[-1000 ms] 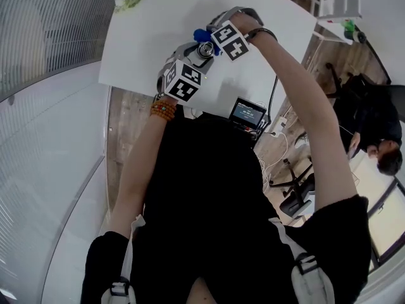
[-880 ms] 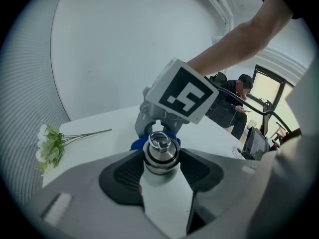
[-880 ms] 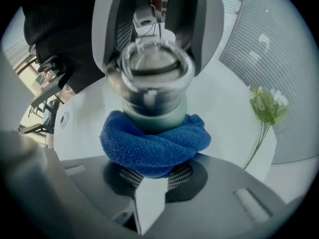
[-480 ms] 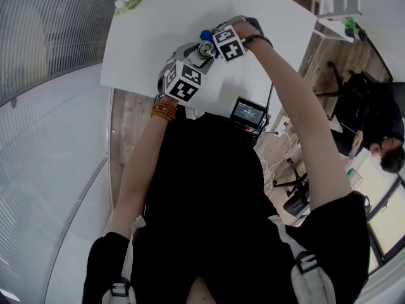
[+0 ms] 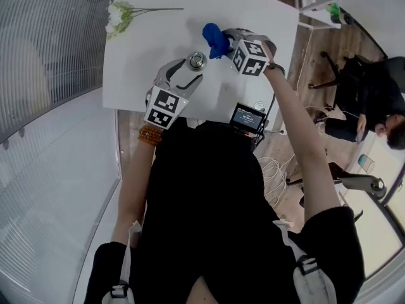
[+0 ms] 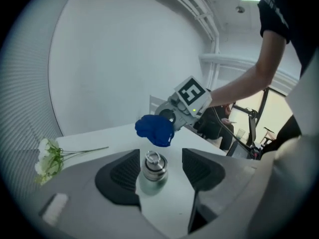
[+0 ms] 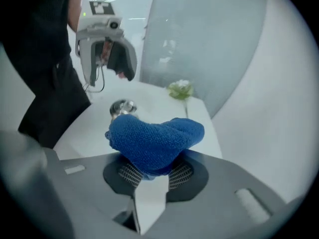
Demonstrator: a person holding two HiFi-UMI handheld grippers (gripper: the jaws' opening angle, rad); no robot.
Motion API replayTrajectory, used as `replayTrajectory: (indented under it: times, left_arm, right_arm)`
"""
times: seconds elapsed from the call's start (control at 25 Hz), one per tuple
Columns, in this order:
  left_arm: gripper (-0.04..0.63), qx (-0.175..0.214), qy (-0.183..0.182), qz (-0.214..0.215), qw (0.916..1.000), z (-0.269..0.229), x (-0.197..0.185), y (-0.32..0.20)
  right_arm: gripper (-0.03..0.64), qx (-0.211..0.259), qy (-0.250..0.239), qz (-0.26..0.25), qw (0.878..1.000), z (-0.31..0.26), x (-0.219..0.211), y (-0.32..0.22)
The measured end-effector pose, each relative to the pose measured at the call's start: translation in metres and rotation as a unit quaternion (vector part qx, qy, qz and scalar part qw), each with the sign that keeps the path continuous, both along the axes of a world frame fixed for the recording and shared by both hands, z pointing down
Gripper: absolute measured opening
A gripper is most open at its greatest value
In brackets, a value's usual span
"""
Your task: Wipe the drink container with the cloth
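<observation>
Desk (image 5: 145, 49), white, fills the upper centre of the head view. Left claw (image 5: 191, 69) is released, its jaws standing apart on either side of the upright steel-capped drink bottle (image 6: 152, 171), probably poised to steady it for wiping. Right claw (image 7: 152, 176) is clenched on the bunched blue cloth (image 7: 154, 138), held near the cap at its upper right and apart from it, seemingly ready to rub.
</observation>
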State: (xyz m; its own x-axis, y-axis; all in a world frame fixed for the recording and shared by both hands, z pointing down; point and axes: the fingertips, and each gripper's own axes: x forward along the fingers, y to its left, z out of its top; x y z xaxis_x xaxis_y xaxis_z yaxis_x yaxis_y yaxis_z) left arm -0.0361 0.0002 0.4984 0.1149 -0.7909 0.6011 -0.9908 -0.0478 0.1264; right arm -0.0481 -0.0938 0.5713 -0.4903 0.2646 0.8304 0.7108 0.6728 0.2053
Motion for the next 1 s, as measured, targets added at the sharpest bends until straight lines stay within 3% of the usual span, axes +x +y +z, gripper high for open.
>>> replayTrajectory:
  times: [0.08, 0.16, 0.28, 0.48, 0.64, 0.72, 1.0]
  left_arm:
    - [0.271, 0.057, -0.004, -0.027, 0.998, -0.027, -0.014, -0.006]
    - [0.248, 0.113, -0.02, -0.067, 0.9911, -0.054, -0.033, -0.009]
    - [0.205, 0.164, -0.057, -0.107, 0.979, -0.082, -0.057, -0.012]
    - [0.172, 0.213, -0.104, -0.103, 0.966, -0.113, -0.071, -0.026]
    - [0.147, 0.26, -0.123, -0.072, 0.955, -0.141, -0.07, -0.03]
    - [0.135, 0.268, -0.124, -0.061, 0.9533, -0.148, -0.07, -0.029]
    - [0.132, 0.244, -0.107, -0.041, 0.9631, -0.13, -0.079, -0.018]
  right_arm:
    - [0.118, -0.041, -0.065, 0.07, 0.995, -0.049, -0.001, -0.007]
    - [0.114, -0.072, -0.128, 0.124, 0.981, -0.096, 0.0, -0.006]
    - [0.11, -0.07, -0.196, 0.17, 0.963, -0.146, 0.008, 0.006]
    - [0.109, -0.043, -0.249, 0.223, 0.941, -0.188, 0.016, 0.025]
    - [0.109, -0.066, -0.267, 0.267, 0.924, -0.202, 0.013, 0.03]
    - [0.109, -0.068, -0.274, 0.282, 0.917, -0.208, 0.011, 0.03]
    - [0.109, -0.068, -0.283, 0.305, 0.907, -0.215, 0.005, 0.033]
